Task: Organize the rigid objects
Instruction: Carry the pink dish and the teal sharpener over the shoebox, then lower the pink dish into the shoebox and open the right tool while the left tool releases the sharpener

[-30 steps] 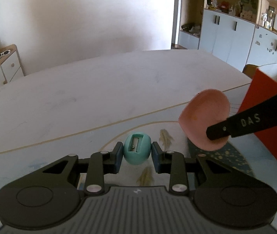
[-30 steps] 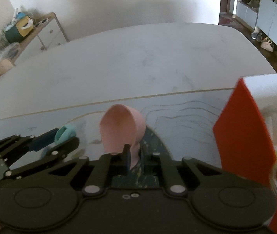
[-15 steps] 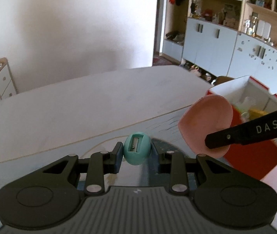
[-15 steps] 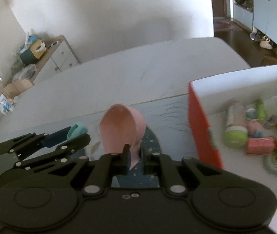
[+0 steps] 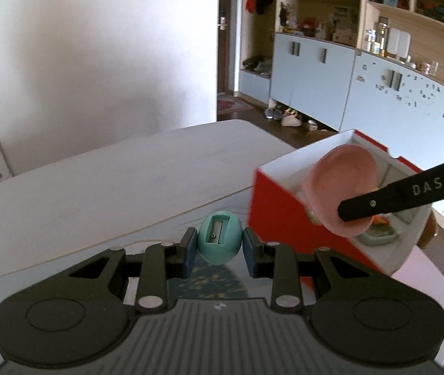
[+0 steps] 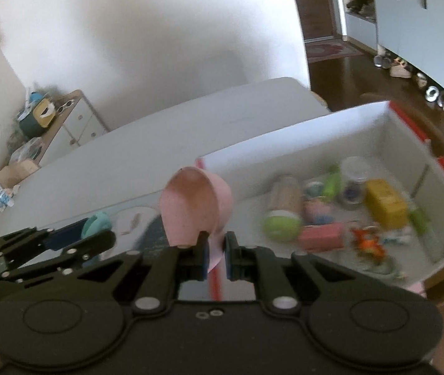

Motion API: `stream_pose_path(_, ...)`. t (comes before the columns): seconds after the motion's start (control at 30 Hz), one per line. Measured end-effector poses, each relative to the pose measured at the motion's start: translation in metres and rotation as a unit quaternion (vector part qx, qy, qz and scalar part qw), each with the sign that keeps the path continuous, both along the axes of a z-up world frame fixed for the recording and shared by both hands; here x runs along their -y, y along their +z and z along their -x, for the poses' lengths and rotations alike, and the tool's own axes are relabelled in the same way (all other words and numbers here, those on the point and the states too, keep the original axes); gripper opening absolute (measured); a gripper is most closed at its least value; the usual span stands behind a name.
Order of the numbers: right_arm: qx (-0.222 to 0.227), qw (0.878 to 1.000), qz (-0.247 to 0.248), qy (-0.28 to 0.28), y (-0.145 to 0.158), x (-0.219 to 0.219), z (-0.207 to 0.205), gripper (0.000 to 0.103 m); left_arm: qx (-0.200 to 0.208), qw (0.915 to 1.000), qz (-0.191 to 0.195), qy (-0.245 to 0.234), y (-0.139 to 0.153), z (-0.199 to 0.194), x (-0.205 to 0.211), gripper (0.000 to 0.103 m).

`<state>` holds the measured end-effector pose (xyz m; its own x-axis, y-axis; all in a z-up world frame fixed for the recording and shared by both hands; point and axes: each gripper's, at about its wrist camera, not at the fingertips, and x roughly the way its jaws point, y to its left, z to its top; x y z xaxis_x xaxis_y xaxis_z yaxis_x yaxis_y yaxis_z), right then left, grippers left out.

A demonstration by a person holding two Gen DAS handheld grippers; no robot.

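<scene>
Across the pale surface (image 5: 103, 187), which runs far toward a white wall, a printed mat covers the near part beneath both grippers. At the right end stands a red box (image 5: 287, 215) with a white inside, holding a jumble of small things: a yellow block (image 6: 384, 203), a green-capped bottle (image 6: 283, 215), a pink block (image 6: 322, 236) and an orange toy (image 6: 367, 243), all blurred. The left gripper (image 5: 220, 248) is closed on a teal egg-shaped pencil sharpener (image 5: 219, 240), its blade slot facing the camera, held above the mat just left of the box. The right gripper (image 6: 215, 254) is pinched on the handle of a pink scoop (image 6: 195, 204), whose bowl hangs over the near left corner of the box; in the left wrist view the scoop (image 5: 342, 187) sits over the open box. Beyond the surface, on the far right, blue-grey cabinets (image 5: 312, 72) with wooden shelves line the room, shoes lie on the dark floor, and a dark doorway stands beside them. On the far left a low wooden dresser (image 6: 72, 122) carries clutter
</scene>
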<state>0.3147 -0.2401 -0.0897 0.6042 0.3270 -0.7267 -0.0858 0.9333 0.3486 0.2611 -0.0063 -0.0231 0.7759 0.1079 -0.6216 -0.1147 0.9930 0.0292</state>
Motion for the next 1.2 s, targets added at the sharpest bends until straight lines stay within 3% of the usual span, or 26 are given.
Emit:
stream_pose_path(0.37,-0.009,1.000,0.004,-0.027,-0.014,0.078,-0.004,0.009,-0.005,0.9996,-0.006,-0.027,0.002,-0.034,0.074,0.031)
stream_pose_path(0.63,-0.019,0.999,0.011,-0.034,-0.029,0.118,-0.011,0.009,-0.045,0.9976,-0.017,-0.050,-0.011,-0.065,0.123,0.031)
stream_pose_path(0.83,-0.027,0.999,0.015,-0.032,-0.039,0.132,-0.019,0.009,-0.117,0.9904,-0.018,-0.072,-0.029,-0.096,0.152,0.031)
stream_pose_path(1.03,-0.039,0.999,0.019,-0.016,-0.052,0.133,-0.030,0.009,-0.177,0.9817,-0.024,-0.065,-0.053,-0.118,0.170,0.031)
stream_pose_path(1.2,-0.049,0.998,0.028,0.004,-0.061,0.128,-0.038,0.009,-0.223,0.9740,0.002,-0.041,-0.067,-0.140,0.167,0.031)
